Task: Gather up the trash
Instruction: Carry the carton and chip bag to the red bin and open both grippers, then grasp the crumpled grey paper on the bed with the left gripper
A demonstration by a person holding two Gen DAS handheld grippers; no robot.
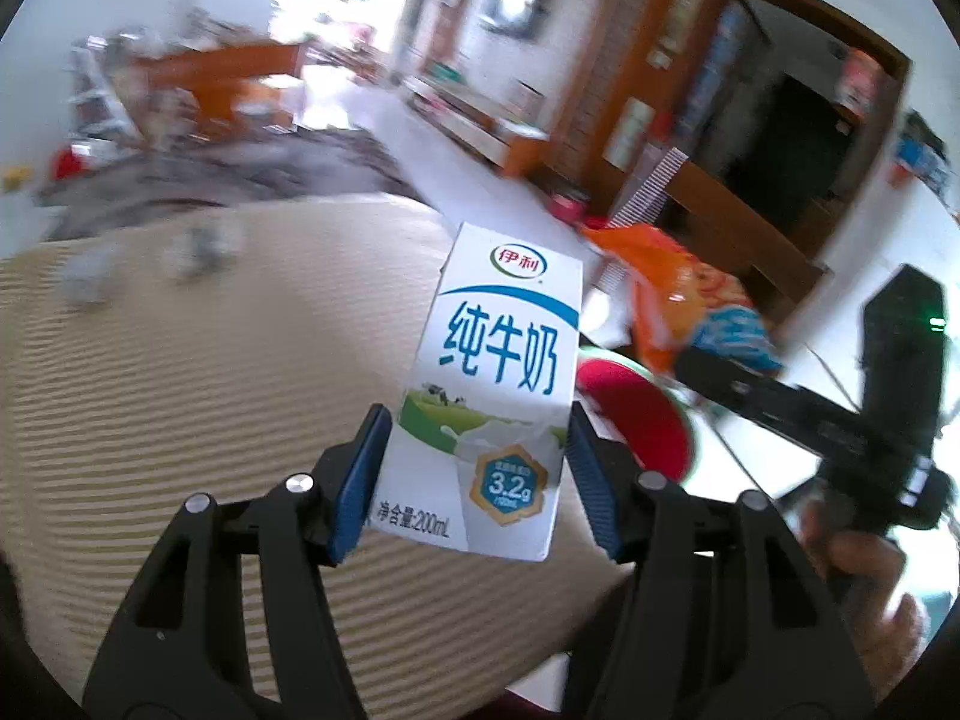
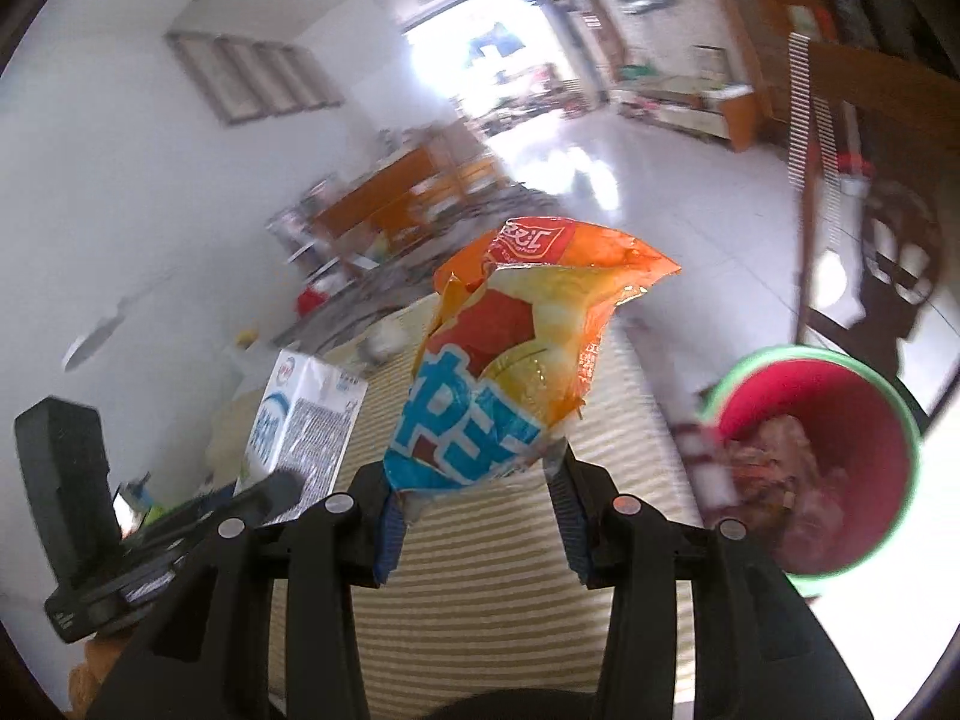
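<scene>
My left gripper is shut on a white and blue milk carton and holds it upright above the striped beige mat. The carton also shows in the right wrist view. My right gripper is shut on a crumpled orange, yellow and blue snack bag, held in the air; it also shows in the left wrist view. A red bin with a green rim stands on the floor to the right, with trash in it; in the left wrist view the bin is just behind the carton.
The striped mat lies under both grippers. Two small blurred objects lie on its far side. A dark wooden cabinet and a chair stand to the right. The white tiled floor lies beyond.
</scene>
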